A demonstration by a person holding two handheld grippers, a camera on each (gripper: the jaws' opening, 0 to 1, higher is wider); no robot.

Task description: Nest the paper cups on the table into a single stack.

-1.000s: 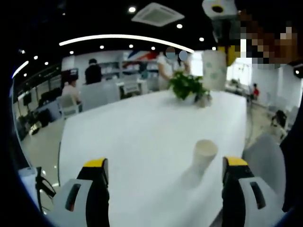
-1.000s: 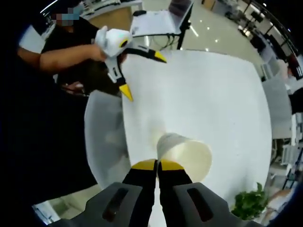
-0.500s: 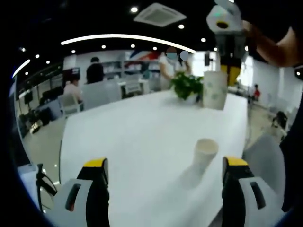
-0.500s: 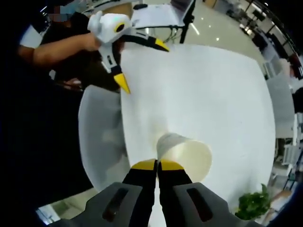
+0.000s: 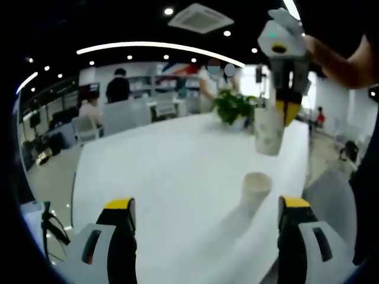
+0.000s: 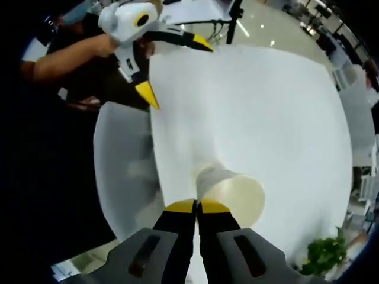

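A plain paper cup stands mouth up on the white table, just inside the right jaw of my left gripper, which is open wide and low over the table. Above that cup hangs a second paper cup with a green print, and my right gripper is shut on its rim from above. In the right gripper view my right gripper pinches the wall of this cup, whose mouth faces the camera. The left gripper shows open at the table's far edge.
A potted green plant stands at the far end of the table, also seen as a plant at lower right. A white chair sits against the table's near side. A person's arm holds the left gripper. People stand in the office behind.
My right gripper has come down with the printed cup, from level with the plant to just above the standing cup. The left gripper has stayed open and still.
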